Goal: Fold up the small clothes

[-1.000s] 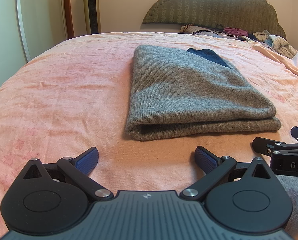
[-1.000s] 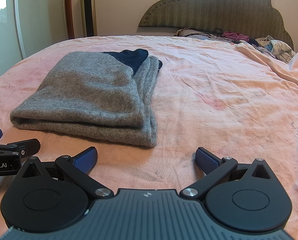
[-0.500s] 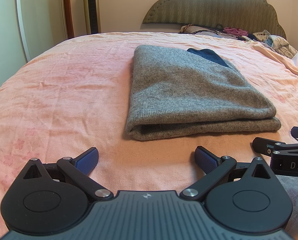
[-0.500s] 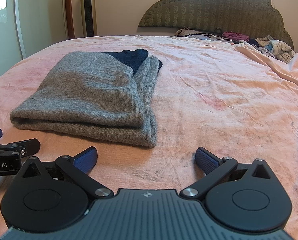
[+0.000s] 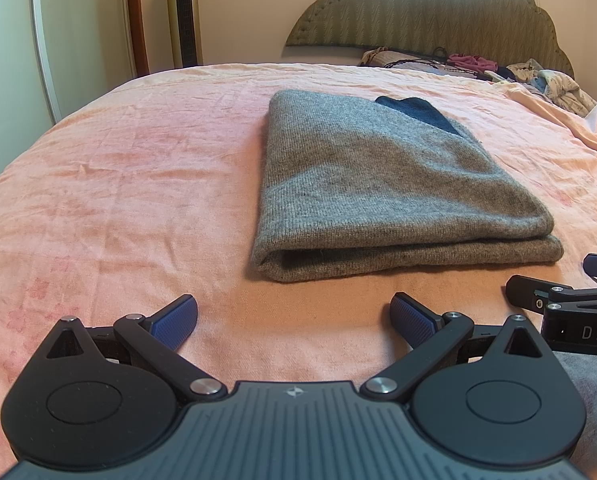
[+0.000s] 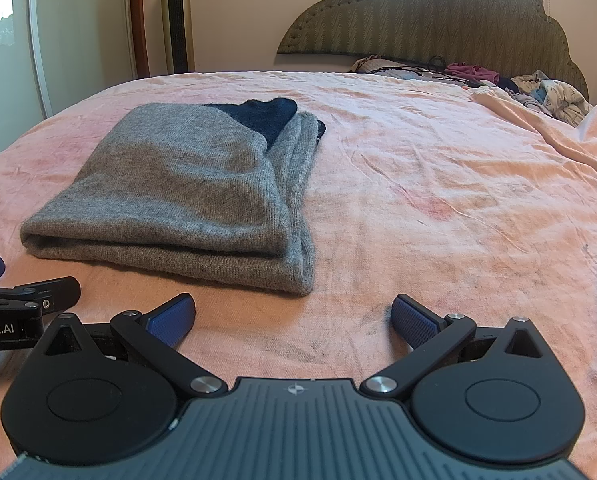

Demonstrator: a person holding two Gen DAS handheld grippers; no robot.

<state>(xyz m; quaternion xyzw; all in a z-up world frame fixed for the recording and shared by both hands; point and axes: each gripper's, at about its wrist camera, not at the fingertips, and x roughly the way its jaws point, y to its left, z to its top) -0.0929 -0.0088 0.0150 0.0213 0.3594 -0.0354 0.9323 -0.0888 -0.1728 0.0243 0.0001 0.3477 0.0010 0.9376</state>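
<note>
Where pink sheet (image 5: 138, 200) wrinkles, ribbed grey knit (image 5: 378, 184) lies folded.

Bare pink bedsheet (image 6: 438, 200) right of the folded grey garment (image 6: 186, 192); clothes heap (image 6: 546, 96) by headboard.

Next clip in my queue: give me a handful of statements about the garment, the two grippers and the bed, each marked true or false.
1. The grey knit garment lies folded on the pink bedsheet. True.
2. The left gripper is clamped on the garment's near edge. False: its fingers are spread apart and short of the garment, holding nothing.
3. A dark blue part shows at the garment's far end. True.
4. The right gripper is open, with only bedsheet between its fingers. True.
5. The far end of the bed by the headboard is bare. False: a pile of loose clothes lies there.
</note>
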